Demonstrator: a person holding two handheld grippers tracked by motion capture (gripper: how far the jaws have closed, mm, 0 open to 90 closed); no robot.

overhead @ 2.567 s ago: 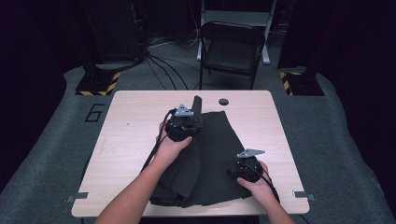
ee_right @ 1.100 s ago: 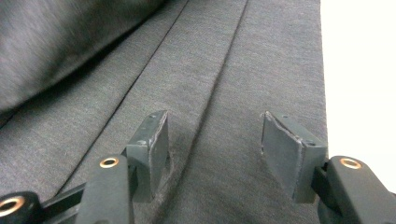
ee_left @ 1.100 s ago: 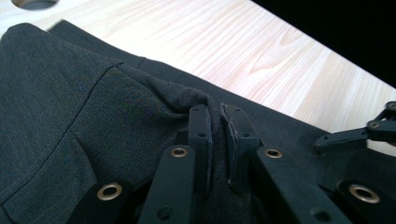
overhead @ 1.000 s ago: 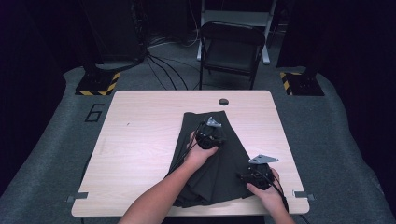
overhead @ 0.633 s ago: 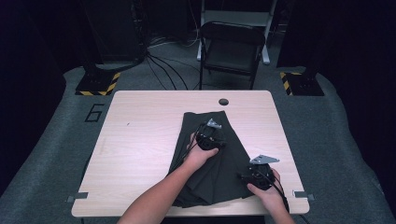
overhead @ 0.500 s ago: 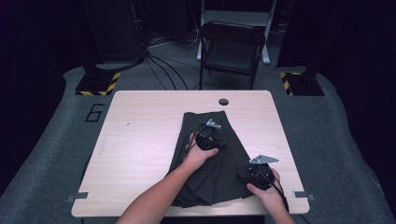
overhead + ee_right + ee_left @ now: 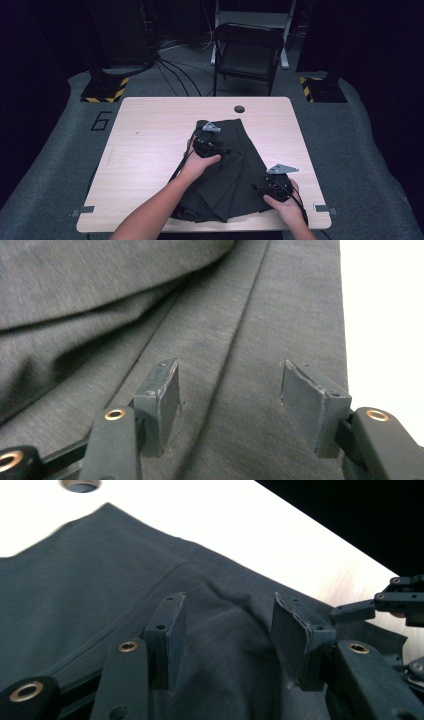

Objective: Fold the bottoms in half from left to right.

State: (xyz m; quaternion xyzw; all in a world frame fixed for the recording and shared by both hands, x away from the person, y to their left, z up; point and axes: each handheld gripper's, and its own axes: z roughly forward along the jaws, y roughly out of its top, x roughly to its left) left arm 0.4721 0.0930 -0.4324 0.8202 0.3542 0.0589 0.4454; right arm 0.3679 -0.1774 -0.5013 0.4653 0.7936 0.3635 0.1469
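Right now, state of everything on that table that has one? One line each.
Dark grey cloth garment: folded lengthwise, flat on the table, near end over the edge, held by no jaws.
Left gripper: jaws have just been opening, now open above the cloth, nothing between them.
Right gripper: jaws open over the cloth's right edge, not gripping.
Light wooden table: bare on its left side.

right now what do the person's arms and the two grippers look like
Both forearms are bare, no sleeves showing. The left gripper and right gripper are black, each topped by a grey three-cornered plate, with a black cable trailing back. Up close, each has two flat dark pads on black jaw arms with brass-coloured rivets.
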